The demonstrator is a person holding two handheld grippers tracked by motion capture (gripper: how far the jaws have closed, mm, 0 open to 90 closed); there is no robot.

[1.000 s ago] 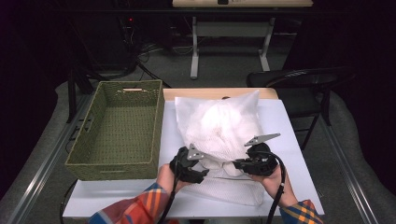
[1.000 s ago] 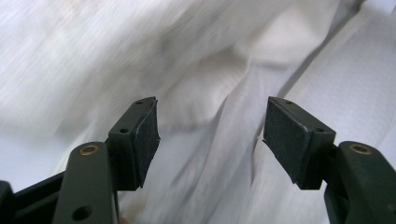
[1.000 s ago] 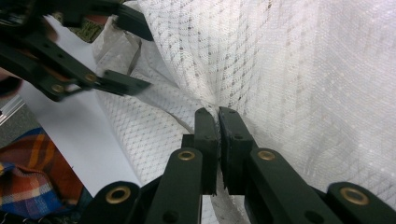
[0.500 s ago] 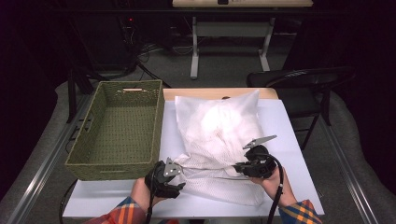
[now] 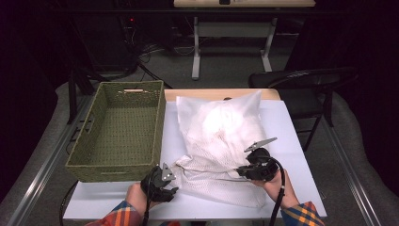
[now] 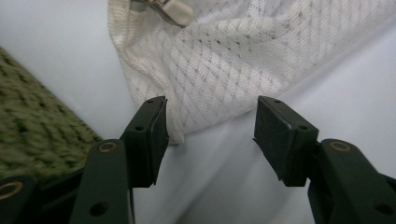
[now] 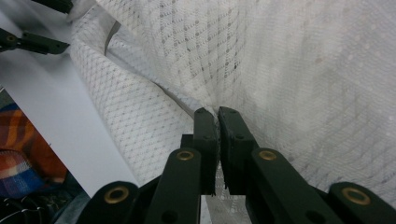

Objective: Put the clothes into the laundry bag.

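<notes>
White worktop (image 5: 291, 136) at frame centre, dark room, folding chair (image 5: 301, 82) upper right. Green basket (image 5: 117, 127) at left. Mesh bag (image 5: 221, 141) at centre, long axis bottom-to-top. Right gripper (image 5: 240, 172) jaws clamped on mesh; left gripper (image 5: 171, 181) jaws apart at bag's lower-left corner.

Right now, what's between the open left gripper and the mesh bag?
Nothing but bare white table. In the left gripper view the left gripper stands open just short of the mesh bag, whose corner edge lies beside one jaw.
</notes>
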